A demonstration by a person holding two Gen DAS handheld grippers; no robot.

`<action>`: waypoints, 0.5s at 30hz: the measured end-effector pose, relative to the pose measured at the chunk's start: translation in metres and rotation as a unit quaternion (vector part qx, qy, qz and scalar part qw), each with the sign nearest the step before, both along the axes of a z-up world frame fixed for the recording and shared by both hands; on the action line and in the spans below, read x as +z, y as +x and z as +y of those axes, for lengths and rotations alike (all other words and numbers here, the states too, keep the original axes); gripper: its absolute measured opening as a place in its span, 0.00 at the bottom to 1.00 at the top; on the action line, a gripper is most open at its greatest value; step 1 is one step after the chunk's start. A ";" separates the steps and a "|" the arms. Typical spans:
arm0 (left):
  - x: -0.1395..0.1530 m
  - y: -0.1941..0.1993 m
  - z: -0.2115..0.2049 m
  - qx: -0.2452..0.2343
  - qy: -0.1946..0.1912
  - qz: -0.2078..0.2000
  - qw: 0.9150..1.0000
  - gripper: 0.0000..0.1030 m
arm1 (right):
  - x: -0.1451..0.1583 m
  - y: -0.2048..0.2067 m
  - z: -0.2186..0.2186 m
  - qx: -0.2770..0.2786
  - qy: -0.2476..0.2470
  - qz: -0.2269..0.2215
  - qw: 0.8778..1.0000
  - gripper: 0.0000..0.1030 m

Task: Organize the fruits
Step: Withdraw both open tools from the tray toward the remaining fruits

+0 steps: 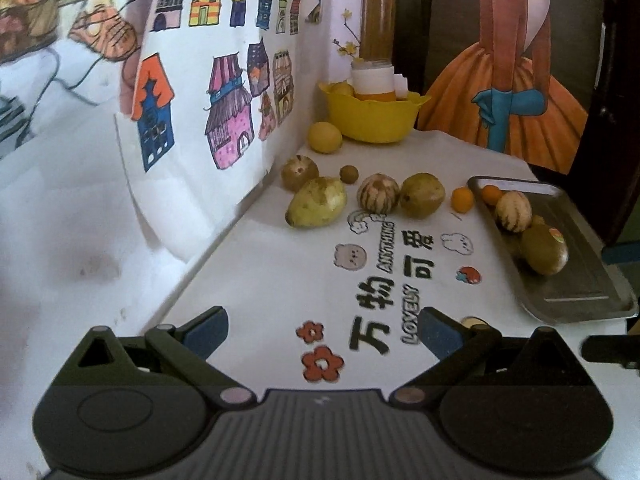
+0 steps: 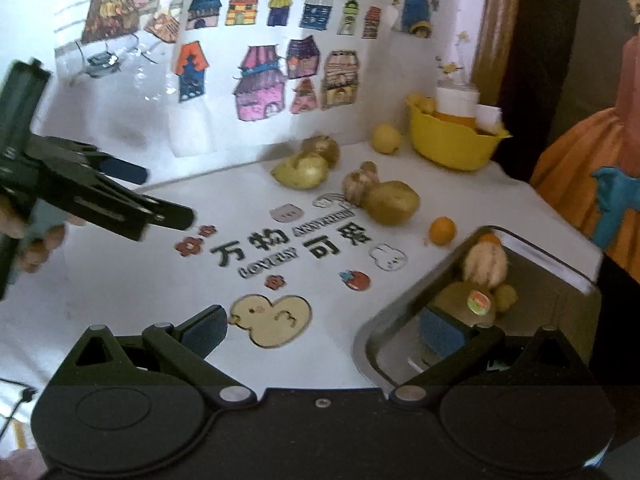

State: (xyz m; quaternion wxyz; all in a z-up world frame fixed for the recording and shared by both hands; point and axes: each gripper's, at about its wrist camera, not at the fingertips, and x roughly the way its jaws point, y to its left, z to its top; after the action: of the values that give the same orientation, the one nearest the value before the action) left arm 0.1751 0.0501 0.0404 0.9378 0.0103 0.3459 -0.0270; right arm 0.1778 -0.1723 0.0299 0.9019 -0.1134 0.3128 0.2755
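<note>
Loose fruit lies at the back of the white table: a yellow-green pear-shaped fruit (image 1: 316, 202), a striped melon (image 1: 378, 193), a green round fruit (image 1: 423, 195), a small orange (image 1: 462, 199) and a lemon (image 1: 325, 137). On the right, a metal tray (image 1: 580, 292) holds an orange, a striped melon (image 1: 513, 211) and a green fruit with a sticker (image 1: 544, 250). My left gripper (image 1: 322, 332) hovers open over the printed table, well short of the fruit. My right gripper (image 2: 324, 330) is open and empty. Its right pad (image 2: 444, 330) is inside the tray (image 2: 552, 264), just before the stickered fruit (image 2: 464, 300).
A yellow bowl (image 1: 372, 114) with bottles and fruit stands in the back corner. Paper drawings hang along the left wall (image 1: 192, 120). A brown round fruit (image 1: 300, 172) and a small brown one (image 1: 349, 174) lie near the wall. A hand holds the left gripper (image 2: 168, 194).
</note>
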 end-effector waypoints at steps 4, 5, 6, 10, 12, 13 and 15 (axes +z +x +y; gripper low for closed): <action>-0.003 0.017 -0.001 -0.001 0.005 -0.003 1.000 1.00 | 0.006 0.013 0.002 0.028 -0.005 0.007 1.000 0.99; -0.004 0.021 -0.001 -0.002 0.006 -0.004 1.000 1.00 | 0.007 0.015 0.003 0.034 -0.013 0.002 0.999 0.99; -0.005 0.025 -0.002 -0.004 0.007 -0.006 1.000 1.00 | 0.007 0.018 0.005 0.041 -0.024 -0.003 0.999 0.99; -0.010 0.039 -0.002 -0.014 0.006 -0.021 1.000 1.00 | 0.004 0.033 0.010 0.067 -0.064 -0.020 0.995 0.99; -0.012 0.047 0.000 -0.013 -0.002 -0.030 0.999 1.00 | 0.001 0.040 0.011 0.079 -0.072 -0.025 0.994 0.99; -0.014 0.050 0.001 -0.011 -0.005 -0.032 0.999 1.00 | -0.001 0.044 0.012 0.082 -0.075 -0.027 0.993 0.99; -0.017 0.059 0.002 -0.006 -0.011 -0.040 0.999 1.00 | -0.005 0.052 0.012 0.085 -0.074 -0.033 0.993 0.99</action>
State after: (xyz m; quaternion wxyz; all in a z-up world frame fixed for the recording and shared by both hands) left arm 0.2340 0.0522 0.0231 0.9507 0.0029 0.3081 -0.0361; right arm 0.2296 -0.1607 0.0253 0.8744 -0.2152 0.2913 0.3229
